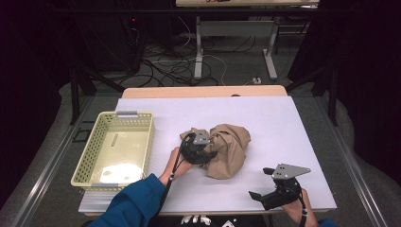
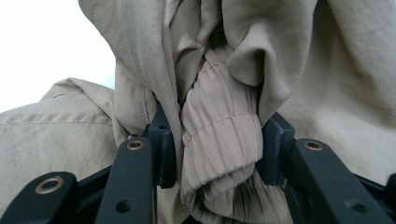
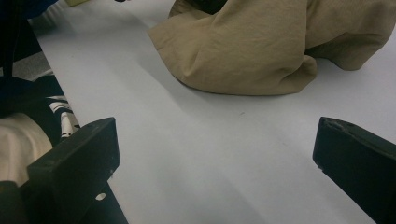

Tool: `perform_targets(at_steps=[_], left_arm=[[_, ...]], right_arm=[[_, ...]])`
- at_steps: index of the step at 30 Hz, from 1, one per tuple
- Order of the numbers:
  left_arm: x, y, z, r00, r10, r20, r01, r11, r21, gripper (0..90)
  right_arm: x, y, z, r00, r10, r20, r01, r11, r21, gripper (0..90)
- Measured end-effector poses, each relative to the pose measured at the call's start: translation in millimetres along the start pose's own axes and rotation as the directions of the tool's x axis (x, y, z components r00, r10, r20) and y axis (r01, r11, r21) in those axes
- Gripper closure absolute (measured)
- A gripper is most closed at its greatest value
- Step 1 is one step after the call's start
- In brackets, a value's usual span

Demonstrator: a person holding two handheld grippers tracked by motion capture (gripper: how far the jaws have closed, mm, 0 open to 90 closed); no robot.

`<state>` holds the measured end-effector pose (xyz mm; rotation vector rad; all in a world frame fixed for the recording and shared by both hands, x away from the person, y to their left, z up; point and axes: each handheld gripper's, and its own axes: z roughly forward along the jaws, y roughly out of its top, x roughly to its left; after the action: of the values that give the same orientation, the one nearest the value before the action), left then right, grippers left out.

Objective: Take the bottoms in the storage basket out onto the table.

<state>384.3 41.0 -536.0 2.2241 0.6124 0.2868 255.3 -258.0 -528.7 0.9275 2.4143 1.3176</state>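
White surface [image 1: 283, 123] broad and bare from 12 through 3 o'clock, far edge and right edge well clear of everything. Pale yellow perforated basket [image 1: 142, 142] at 9 o'clock, just inside the left edge. Crumpled tan garment [image 1: 231, 149] heaped at centre, open room around it on the right and near sides. Left gripper [image 1: 201, 149] at the heap's 9 o'clock side, jaws pinched narrow on a gathered elastic fold. Right gripper [image 1: 272, 191] at 5 o'clock near the front edge, jaws spread wide, holding nothing.
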Motion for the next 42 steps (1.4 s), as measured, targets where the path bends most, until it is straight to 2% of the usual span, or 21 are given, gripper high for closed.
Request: perform_targets(at_steps=[3,7,12,16,17,19,21,23,27,28,29,33,34,36,39,42], left_arm=[[-0.1,0.0,-0.2,1.0000,-0.008,-0.001,0.008,1.0000,-0.001,58.0],[-0.1,1.2,-2.2,1.0000,0.001,0.001,-0.001,0.9999,0.013,56.6],[-0.6,1.7,-4.0,0.9999,0.005,-0.010,-0.005,1.0000,0.001,53.3],[-0.5,2.7,-8.3,0.9995,0.001,-0.032,-0.002,0.9999,-0.010,43.8],[-0.3,2.7,-9.8,0.9993,-0.003,-0.036,0.003,1.0000,-0.008,40.6],[0.4,2.5,-12.1,0.9993,-0.012,-0.036,0.012,0.9999,-0.012,37.4],[1.4,3.0,-14.4,0.9992,-0.003,-0.040,0.002,1.0000,-0.009,33.3],[1.3,3.4,-17.4,0.9992,-0.007,-0.039,0.007,1.0000,0.000,30.4],[1.1,3.1,-21.0,0.9982,-0.015,-0.058,0.014,0.9998,-0.017,22.6],[1.6,3.5,-23.1,0.9985,-0.012,-0.053,0.012,0.9999,-0.004,20.6],[1.5,3.2,-24.0,0.9981,-0.009,-0.062,0.008,0.9999,-0.012,18.9],[2.2,2.2,-30.2,0.9980,-0.027,-0.057,0.027,0.9996,-0.005,15.0],[2.4,2.4,-32.4,0.9983,-0.032,-0.048,0.033,0.9994,0.012,12.6],[1.3,1.4,-33.8,0.9972,-0.048,-0.057,0.048,0.9988,0.005,7.8],[0.7,1.4,-37.7,0.9967,-0.045,-0.067,0.046,0.9988,0.014,2.1],[0.9,0.3,-43.1,0.9966,-0.046,-0.068,0.048,0.9986,0.023,0.3]], right_arm=[[-0.2,-0.1,-0.1,1.0000,-0.001,0.002,0.001,1.000,0.001,0.1],[-0.4,0.3,-0.9,1.0000,-0.004,0.005,0.004,1.000,0.015,0.1],[-0.3,0.3,-0.9,1.0000,-0.004,0.007,0.004,1.000,0.014,0.1],[-0.2,0.3,-1.2,1.0000,-0.003,0.008,0.003,1.000,0.014,0.1],[-0.2,-0.1,-0.5,1.0000,-0.001,0.008,0.001,1.000,0.000,0.1],[-0.2,-0.1,-0.4,1.0000,-0.001,0.009,0.001,1.000,-0.001,0.1],[-0.2,0.3,-1.2,1.0000,-0.003,0.008,0.003,1.000,0.015,0.1],[-0.1,-0.1,-0.4,1.0000,-0.002,0.010,0.002,1.000,-0.001,0.1],[0.0,-0.1,-0.4,0.9999,0.001,0.010,-0.001,1.000,-0.001,0.1],[0.1,-0.1,-0.5,1.0000,0.002,0.009,-0.002,1.000,0.001,0.1],[0.0,-0.1,-0.5,1.0000,0.002,0.009,-0.002,1.000,0.001,0.1],[-0.1,-0.3,-0.2,1.0000,0.001,0.006,-0.001,1.000,-0.008,0.1],[-0.2,-0.3,-0.2,1.0000,0.001,0.007,-0.001,1.000,-0.008,0.1],[-0.1,-0.1,-0.4,1.0000,0.001,0.010,-0.001,1.000,0.000,0.1],[-0.1,-0.3,-0.1,1.0000,0.001,0.010,-0.001,1.000,-0.007,0.1],[-0.1,-0.3,-0.2,1.0000,0.001,0.006,-0.001,1.000,-0.008,0.1]])
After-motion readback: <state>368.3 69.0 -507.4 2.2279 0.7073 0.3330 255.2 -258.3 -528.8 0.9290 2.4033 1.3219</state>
